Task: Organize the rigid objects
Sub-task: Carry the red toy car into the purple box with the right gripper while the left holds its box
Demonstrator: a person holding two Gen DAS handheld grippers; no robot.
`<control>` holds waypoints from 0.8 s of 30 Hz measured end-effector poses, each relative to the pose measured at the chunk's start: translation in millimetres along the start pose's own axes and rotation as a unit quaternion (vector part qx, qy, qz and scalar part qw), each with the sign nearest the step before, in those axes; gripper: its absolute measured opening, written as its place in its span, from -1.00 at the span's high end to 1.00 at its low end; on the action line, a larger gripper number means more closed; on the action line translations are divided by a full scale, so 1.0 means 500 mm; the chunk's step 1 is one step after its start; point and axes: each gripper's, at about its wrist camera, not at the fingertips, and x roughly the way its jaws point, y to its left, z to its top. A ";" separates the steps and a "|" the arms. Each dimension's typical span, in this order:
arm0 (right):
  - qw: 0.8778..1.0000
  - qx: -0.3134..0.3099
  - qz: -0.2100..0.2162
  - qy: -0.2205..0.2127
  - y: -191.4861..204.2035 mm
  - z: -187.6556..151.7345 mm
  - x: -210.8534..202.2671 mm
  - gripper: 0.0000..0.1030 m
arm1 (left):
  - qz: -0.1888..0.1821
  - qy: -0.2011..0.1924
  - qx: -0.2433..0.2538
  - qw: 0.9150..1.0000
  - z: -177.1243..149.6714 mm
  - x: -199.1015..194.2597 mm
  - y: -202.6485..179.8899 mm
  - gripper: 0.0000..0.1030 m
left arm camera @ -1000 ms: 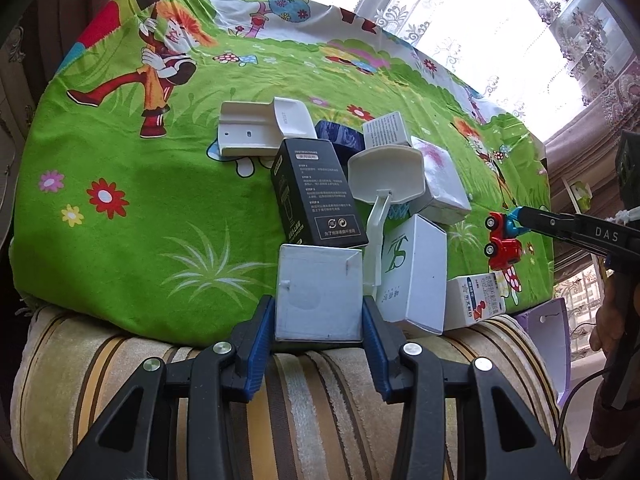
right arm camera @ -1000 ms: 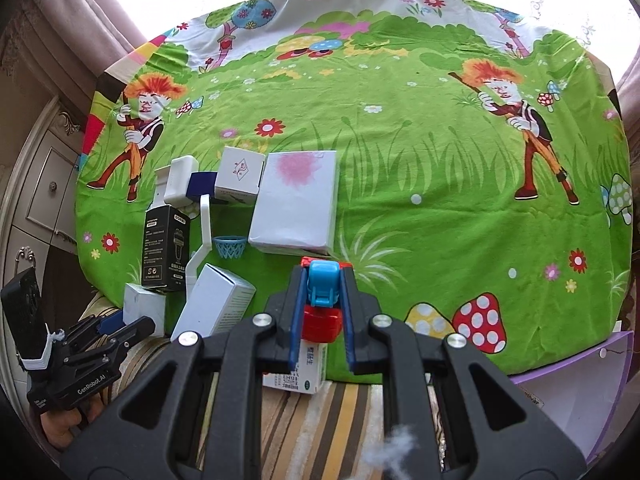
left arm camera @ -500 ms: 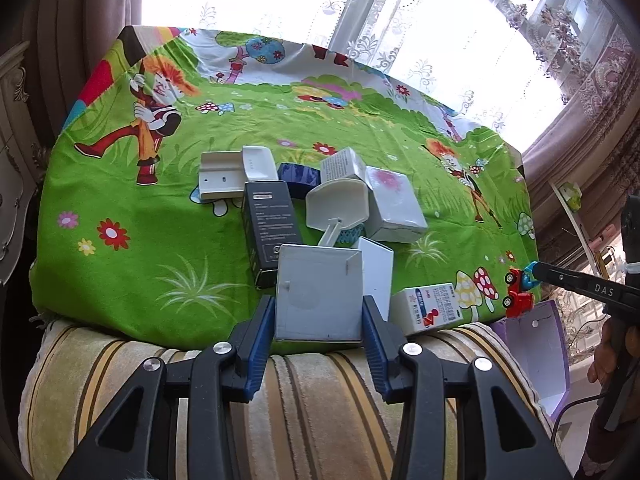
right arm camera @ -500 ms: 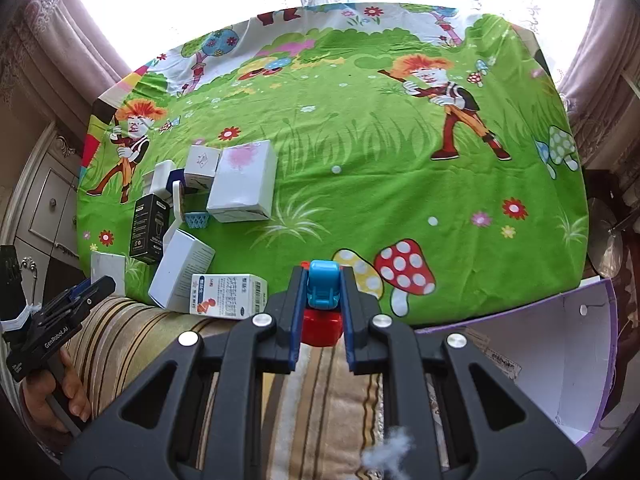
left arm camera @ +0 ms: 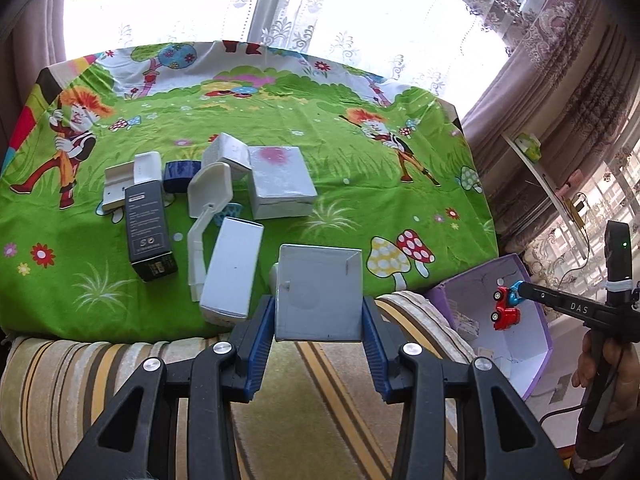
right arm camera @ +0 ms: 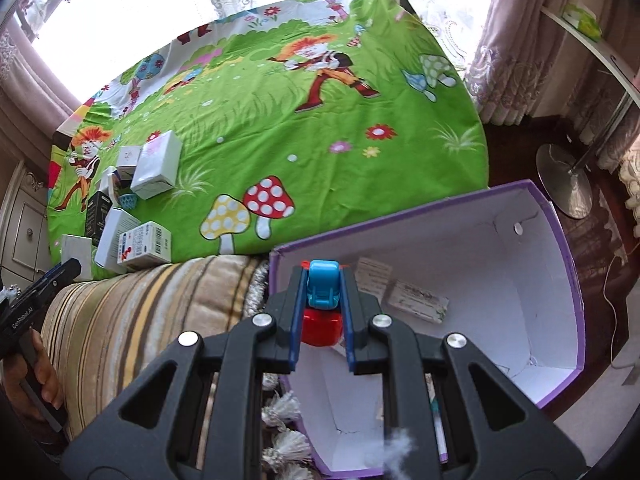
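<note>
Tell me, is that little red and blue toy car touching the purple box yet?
Apart. In the left wrist view the toy car, pinched in the right gripper, hangs in the air over the purple box, clear of its walls and floor.

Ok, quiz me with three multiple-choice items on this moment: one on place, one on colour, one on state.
1. The toy car in the right claw hangs over:
A) the purple box
B) the green cloth
C) the black box

2. The car's colours:
A) yellow and green
B) blue and red
C) all white

3. The left claw is:
A) open, empty
B) shut on a white box
C) shut on a cup

Key: A, the box's white inside lies below the car; B, blue top, red base; B, pads press the box's sides.
</note>
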 end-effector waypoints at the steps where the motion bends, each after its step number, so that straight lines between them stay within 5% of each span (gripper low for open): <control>1: 1.000 0.007 -0.003 0.002 -0.015 -0.008 0.003 0.61 | -0.002 0.001 0.006 1.000 -0.002 0.001 -0.011 0.16; 24: 0.995 0.055 -0.023 0.076 -0.143 -0.068 0.164 0.61 | -0.012 0.028 0.065 0.997 -0.022 0.028 -0.130 0.16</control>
